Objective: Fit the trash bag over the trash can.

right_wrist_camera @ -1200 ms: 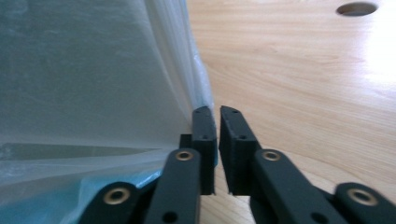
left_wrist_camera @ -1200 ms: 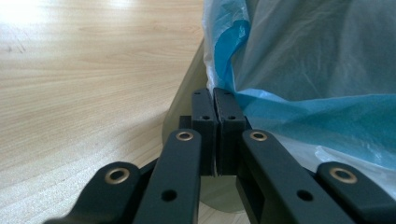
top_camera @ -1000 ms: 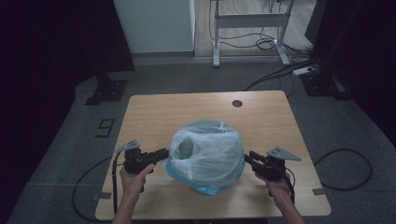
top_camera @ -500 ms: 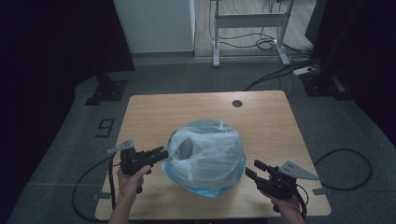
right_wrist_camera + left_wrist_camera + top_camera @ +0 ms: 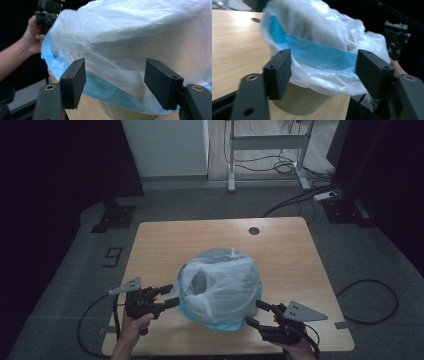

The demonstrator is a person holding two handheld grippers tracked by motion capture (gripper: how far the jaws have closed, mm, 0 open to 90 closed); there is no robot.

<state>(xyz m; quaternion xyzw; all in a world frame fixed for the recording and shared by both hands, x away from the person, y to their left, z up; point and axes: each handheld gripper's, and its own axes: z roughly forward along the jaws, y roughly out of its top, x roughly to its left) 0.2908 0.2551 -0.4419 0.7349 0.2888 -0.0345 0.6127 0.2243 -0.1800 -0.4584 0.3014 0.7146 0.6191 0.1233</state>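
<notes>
Fingers (image 5: 169, 296) of left gripper (image 5: 162, 297) just opened, apart, nothing pinched; plastic bag (image 5: 220, 287) just beyond the tips. Right gripper (image 5: 257, 314) likewise just opened, clear of the bag's near edge. Bag drapes over a bin (image 5: 302, 100) mid-surface (image 5: 165, 245).

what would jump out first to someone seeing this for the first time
The bin wrapped in a puffy white and blue plastic bag, standing near the front middle of the wooden table. Next, the left gripper and right gripper flank it on either side; their jaws have just been opening and stand wide, gripping nothing. The dark room around makes the pale bag stand out.
</notes>
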